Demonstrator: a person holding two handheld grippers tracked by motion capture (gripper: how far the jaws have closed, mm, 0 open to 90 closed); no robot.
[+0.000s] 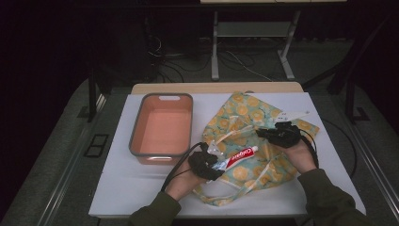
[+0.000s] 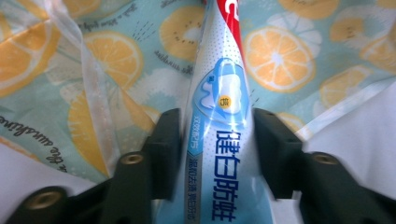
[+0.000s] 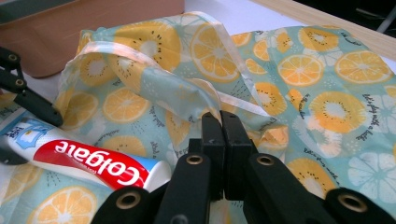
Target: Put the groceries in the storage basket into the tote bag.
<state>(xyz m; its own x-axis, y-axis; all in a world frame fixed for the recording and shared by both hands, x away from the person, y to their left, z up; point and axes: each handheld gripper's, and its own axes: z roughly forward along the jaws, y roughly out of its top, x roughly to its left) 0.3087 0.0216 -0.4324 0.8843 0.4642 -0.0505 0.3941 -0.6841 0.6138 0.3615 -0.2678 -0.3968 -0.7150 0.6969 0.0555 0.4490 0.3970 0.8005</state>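
left gripper (image 1: 212, 165): grasps toothpaste tube (image 2: 223, 140) at bag (image 1: 254, 141) edge | right gripper (image 3: 220, 140): clenched on bag fabric

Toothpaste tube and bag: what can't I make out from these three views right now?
- Toothpaste tube, left gripper view: both ends are cut off by the frame edges, and whether the left gripper pads actually press it is unclear.
- Fruit-print bag, right gripper view: the fold pinched by the right gripper hides the bag's mouth.
- White item beyond the bag, high view: too small to identify.
- Pink bin, right gripper view: cut off by the top edge.
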